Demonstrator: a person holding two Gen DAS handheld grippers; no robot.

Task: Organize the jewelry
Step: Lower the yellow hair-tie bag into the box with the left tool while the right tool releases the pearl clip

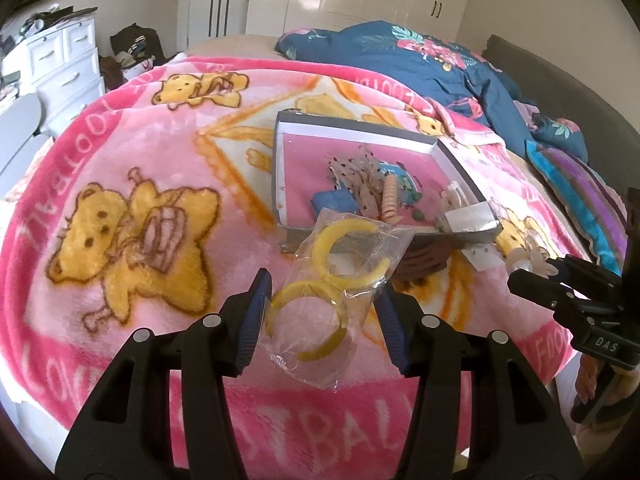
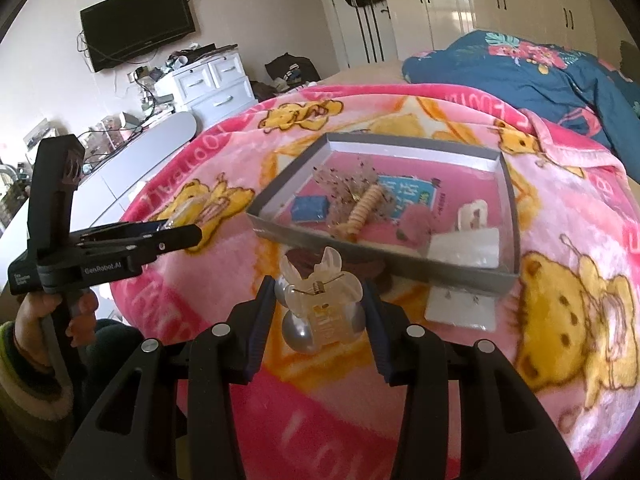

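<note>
Jewelry sits in both grippers. Nearest in the left wrist view, the left gripper (image 1: 322,300) pinches a clear plastic packet (image 1: 340,292) holding yellow C-shaped bangles (image 1: 348,256), its blue-padded fingers (image 1: 256,312) pressed against the packet's two sides above the pink teddy-bear blanket (image 1: 140,152). In the right wrist view, the right gripper (image 2: 320,300) clamps a translucent cream claw clip (image 2: 320,300) between its fingers (image 2: 262,312), with a silver pearl-like bead (image 2: 300,336) hanging at the clip's lower left.

Just beyond the clip, a white card (image 2: 460,304) lies on the blanket in front of the tray, and something dark brown (image 2: 344,268) lies partly under the tray's near edge. The shallow grey tray (image 2: 400,264) lies on the blanket, its floor pink. Inside are a small blue box (image 2: 310,208), a beige spiral hair tie (image 2: 362,210) lying over a spiky beaded piece (image 2: 344,184), a blue printed card (image 2: 408,196), a pink fluffy piece (image 2: 416,226), a cream clip (image 2: 474,216) and a pearly white rectangular piece (image 2: 466,246).

Farther back, a navy floral duvet (image 2: 540,76) is bunched on the bed. Beyond the bed are a white drawer unit (image 2: 212,84), a wall-mounted television (image 2: 138,24) and white wardrobes (image 2: 500,4).
</note>
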